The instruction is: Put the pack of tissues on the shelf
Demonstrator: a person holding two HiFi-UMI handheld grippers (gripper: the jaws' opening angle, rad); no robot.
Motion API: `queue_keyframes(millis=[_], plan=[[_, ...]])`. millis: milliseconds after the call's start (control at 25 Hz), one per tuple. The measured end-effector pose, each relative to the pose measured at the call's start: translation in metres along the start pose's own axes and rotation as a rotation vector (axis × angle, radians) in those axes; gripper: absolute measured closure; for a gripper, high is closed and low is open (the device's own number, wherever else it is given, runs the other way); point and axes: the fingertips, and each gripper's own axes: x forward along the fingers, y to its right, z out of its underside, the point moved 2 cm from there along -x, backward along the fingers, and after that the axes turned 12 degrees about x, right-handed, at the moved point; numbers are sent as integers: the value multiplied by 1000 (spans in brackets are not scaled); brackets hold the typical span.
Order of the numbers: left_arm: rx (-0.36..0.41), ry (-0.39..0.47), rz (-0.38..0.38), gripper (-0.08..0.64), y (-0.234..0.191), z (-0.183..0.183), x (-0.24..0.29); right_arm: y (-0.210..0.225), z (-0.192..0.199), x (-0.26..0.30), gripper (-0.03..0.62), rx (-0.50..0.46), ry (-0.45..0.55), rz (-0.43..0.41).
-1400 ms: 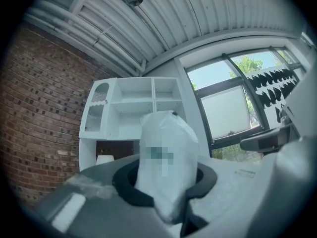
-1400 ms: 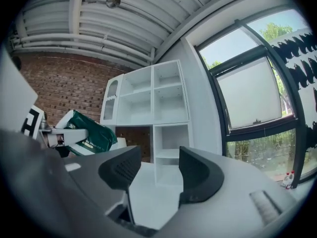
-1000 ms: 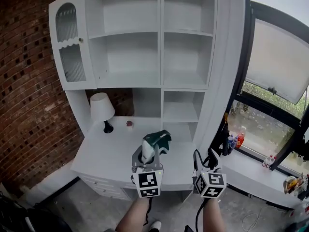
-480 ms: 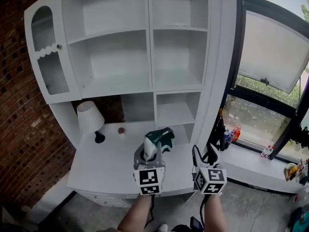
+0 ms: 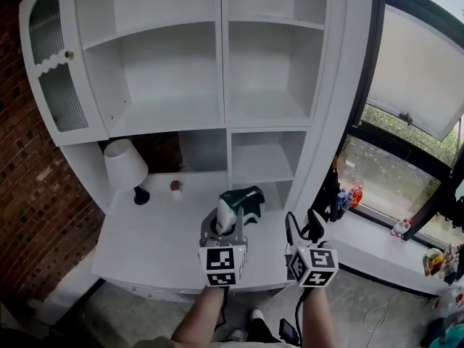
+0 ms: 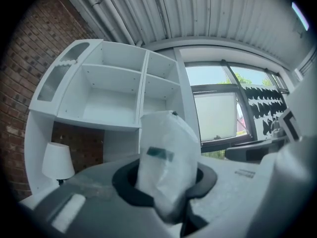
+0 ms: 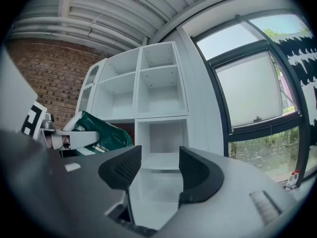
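Observation:
The pack of tissues [image 5: 240, 203], green and white, is held level over the white desk [image 5: 159, 230] by my left gripper [image 5: 232, 220], which is shut on it. In the left gripper view the pack's white end [image 6: 166, 157] stands up between the dark jaws and hides the fingertips. The white shelf unit [image 5: 217, 71] with open compartments rises ahead. My right gripper [image 5: 303, 229] is open and empty to the right of the pack; its two dark fingers [image 7: 124, 170] frame a low compartment [image 7: 161, 140]. The pack [image 7: 101, 133] shows at that view's left.
A small white lamp [image 5: 125, 167] and a tiny dark object [image 5: 175, 186] stand on the desk's left part. A glass-fronted cabinet door [image 5: 54, 64] is at upper left, brick wall [image 5: 29, 216] beside it. A window [image 5: 409, 85] with bottles [image 5: 351, 194] on its sill lies right.
Both grippers have moved closer to the shelf unit, which now fills more of the head view. The pack stays in the left gripper; the right jaws stay apart.

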Motion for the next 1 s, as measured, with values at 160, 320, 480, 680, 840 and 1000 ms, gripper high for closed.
queue_keyframes(millis=[160,320,480,680,840,1000], plan=[[-6,-11,-22,449,-1,4,25,15,-4,26,362,8,-5,-22],[-13,-4,-52,449,-4,0,52,28,-13,53,362,13,2,-52],[-20,-11,-72,449,0,2,76,41,-17,75,362,15,-7,-88],[-14,-23,-80,449,12,5,103,54,-20,97,362,18,-23,-150],[-15,-36,-74,449,21,7,120,59,-17,110,362,27,-35,-194],[-36,-44,-68,449,27,12,129,55,-7,118,360,42,-60,-239]])
